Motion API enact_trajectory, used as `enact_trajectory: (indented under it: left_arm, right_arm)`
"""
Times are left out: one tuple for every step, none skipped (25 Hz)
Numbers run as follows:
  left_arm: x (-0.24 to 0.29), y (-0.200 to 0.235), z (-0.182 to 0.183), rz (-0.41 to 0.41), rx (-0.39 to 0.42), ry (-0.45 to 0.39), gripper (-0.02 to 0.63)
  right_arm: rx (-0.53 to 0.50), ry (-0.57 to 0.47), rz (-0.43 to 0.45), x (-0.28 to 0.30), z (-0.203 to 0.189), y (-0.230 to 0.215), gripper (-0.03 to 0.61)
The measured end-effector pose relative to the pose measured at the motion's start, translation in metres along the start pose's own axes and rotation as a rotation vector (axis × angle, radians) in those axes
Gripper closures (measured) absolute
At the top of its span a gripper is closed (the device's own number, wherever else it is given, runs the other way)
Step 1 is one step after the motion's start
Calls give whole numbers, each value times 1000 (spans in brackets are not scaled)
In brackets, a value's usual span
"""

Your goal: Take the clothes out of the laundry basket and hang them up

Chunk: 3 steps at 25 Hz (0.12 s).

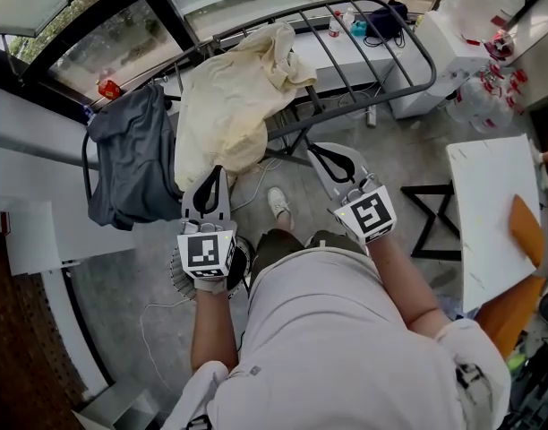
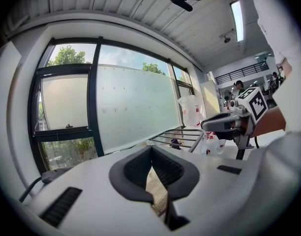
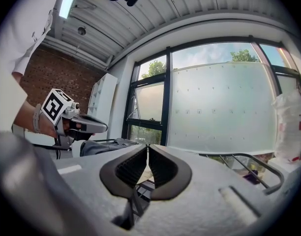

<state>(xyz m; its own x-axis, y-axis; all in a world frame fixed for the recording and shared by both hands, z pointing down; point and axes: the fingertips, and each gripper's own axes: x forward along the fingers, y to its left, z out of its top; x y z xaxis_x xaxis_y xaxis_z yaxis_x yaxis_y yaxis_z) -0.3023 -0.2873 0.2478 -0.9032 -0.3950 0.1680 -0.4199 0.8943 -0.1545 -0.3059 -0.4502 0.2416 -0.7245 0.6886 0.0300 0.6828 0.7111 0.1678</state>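
Observation:
A cream garment (image 1: 229, 97) lies draped over the dark metal drying rack (image 1: 395, 47), and a grey garment (image 1: 131, 159) hangs from the rack's left end. My left gripper (image 1: 212, 184) is shut with nothing in it, its tips just in front of the cream garment's lower edge. In the left gripper view the cream cloth (image 2: 158, 193) shows past the closed jaws (image 2: 151, 150). My right gripper (image 1: 332, 161) is also shut and empty, held below the rack's middle. Its own view shows closed jaws (image 3: 147, 149) and the grey garment (image 3: 111, 144). A white ribbed basket (image 1: 178, 280) peeks out under my left gripper.
A white table (image 1: 489, 222) with an orange object (image 1: 526, 231) stands at the right, a black frame (image 1: 431, 213) beside it. Bottles (image 1: 493, 74) cluster at the back right. A white cable (image 1: 153, 321) trails on the floor. Windows (image 1: 122, 43) run behind the rack.

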Motion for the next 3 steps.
enact_trajectory:
  left_arm:
    - [0, -1, -1, -1, 1, 3, 612]
    - [-1, -3, -2, -3, 3, 5, 611]
    - [-1, -4, -3, -4, 5, 7, 612]
  right_arm:
    - [-21, -15, 4, -1, 1, 0, 562]
    - [-40, -29, 8, -2, 2, 0, 563]
    - [-60, -44, 12, -2, 3, 0, 562]
